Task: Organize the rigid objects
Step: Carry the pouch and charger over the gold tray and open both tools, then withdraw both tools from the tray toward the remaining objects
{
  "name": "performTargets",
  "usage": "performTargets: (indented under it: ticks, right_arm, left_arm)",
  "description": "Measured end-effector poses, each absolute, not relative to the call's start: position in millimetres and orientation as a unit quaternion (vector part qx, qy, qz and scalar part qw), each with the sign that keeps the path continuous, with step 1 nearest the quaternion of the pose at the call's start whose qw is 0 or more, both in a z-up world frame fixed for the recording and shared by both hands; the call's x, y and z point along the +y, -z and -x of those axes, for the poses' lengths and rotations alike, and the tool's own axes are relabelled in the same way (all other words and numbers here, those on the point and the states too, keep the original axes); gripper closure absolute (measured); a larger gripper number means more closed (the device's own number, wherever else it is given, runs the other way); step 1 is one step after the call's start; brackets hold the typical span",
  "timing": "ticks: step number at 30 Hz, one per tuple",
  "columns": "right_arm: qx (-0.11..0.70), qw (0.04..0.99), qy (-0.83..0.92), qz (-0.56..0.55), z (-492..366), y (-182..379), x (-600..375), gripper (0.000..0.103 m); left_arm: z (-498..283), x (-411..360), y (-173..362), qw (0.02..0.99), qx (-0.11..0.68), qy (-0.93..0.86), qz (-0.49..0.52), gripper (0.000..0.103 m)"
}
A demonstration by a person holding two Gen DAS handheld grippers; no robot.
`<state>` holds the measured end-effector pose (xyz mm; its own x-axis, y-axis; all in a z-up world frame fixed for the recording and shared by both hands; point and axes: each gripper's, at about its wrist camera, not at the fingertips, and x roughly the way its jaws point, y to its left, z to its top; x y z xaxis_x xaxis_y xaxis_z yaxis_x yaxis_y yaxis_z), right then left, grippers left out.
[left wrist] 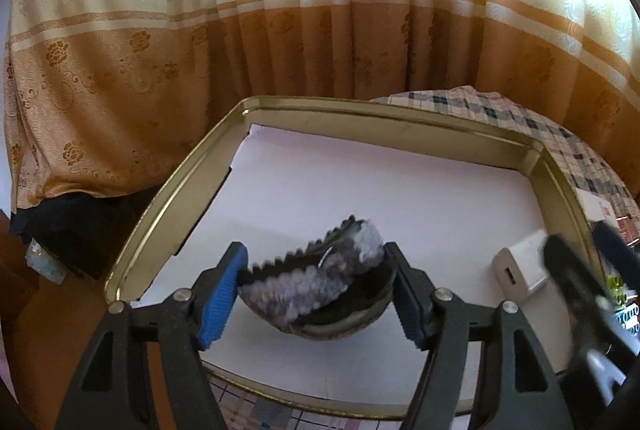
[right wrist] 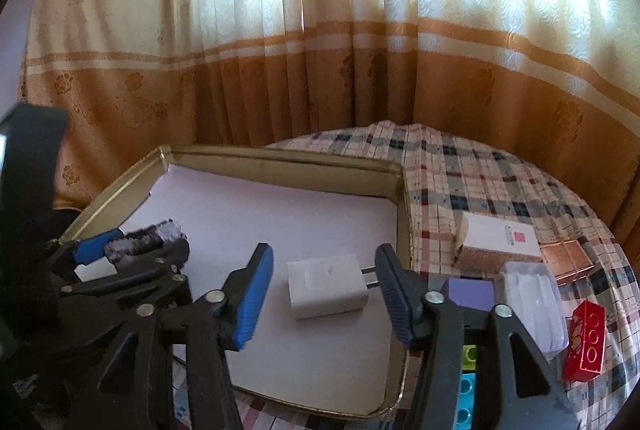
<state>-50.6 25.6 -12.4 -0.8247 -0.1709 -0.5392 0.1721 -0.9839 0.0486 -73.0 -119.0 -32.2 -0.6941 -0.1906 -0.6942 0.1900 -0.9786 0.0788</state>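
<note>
My left gripper (left wrist: pixel 318 290) is shut on a dark toothed hair clip with pale sparkly trim (left wrist: pixel 316 272) and holds it just above the white liner of a gold tin tray (left wrist: pixel 360 112). The left gripper and the clip (right wrist: pixel 146 240) also show at the left of the right wrist view. My right gripper (right wrist: pixel 324 294) is open over the tray (right wrist: pixel 280 160), its fingers on either side of a white plug charger (right wrist: pixel 326 288) that lies on the liner. The charger (left wrist: pixel 520 264) also shows at the right of the left wrist view.
The tray stands on a plaid tablecloth (right wrist: pixel 480 174). To its right lie a white box (right wrist: pixel 500 240), a copper-coloured box (right wrist: pixel 566 260), a clear plastic case (right wrist: pixel 534 304), a purple block (right wrist: pixel 468 294), a red brick-shaped box (right wrist: pixel 586 340) and green and blue bricks (right wrist: pixel 468 382). Curtains hang behind.
</note>
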Motion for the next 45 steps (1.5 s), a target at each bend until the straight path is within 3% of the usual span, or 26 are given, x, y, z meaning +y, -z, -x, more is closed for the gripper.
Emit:
performTargets:
  ticks: [2, 4, 11, 17, 45]
  right_arm:
    - [0.0, 0.077, 0.966, -0.247, 38.0, 3.9, 31.0, 0.028]
    - [0.007, 0.056, 0.975, -0.214, 26.1, -3.8, 36.8, 0.024]
    - [-0.005, -0.023, 0.992, -0.124, -14.7, -19.3, 69.5, 0.012]
    - [-0.033, -0.056, 0.99, -0.128, -14.6, -20.7, 87.7, 0.012]
    - [-0.02, -0.089, 0.989, -0.116, -33.7, -21.3, 99.0, 0.012]
  left_arm:
    - [75.2, -118.7, 33.0, 0.1, -0.002, 0.919, -0.381, 0.024]
    - [75.3, -116.3, 33.5, 0.104, -0.009, 0.918, -0.382, 0.002]
    - [67.4, -110.0, 30.8, 0.119, -0.008, 0.921, -0.37, 0.0]
    - [54.7, -105.3, 26.1, 0.116, 0.012, 0.93, -0.349, 0.001]
    - [16.8, -68.1, 11.1, 0.102, -0.033, 0.95, -0.292, 0.001]
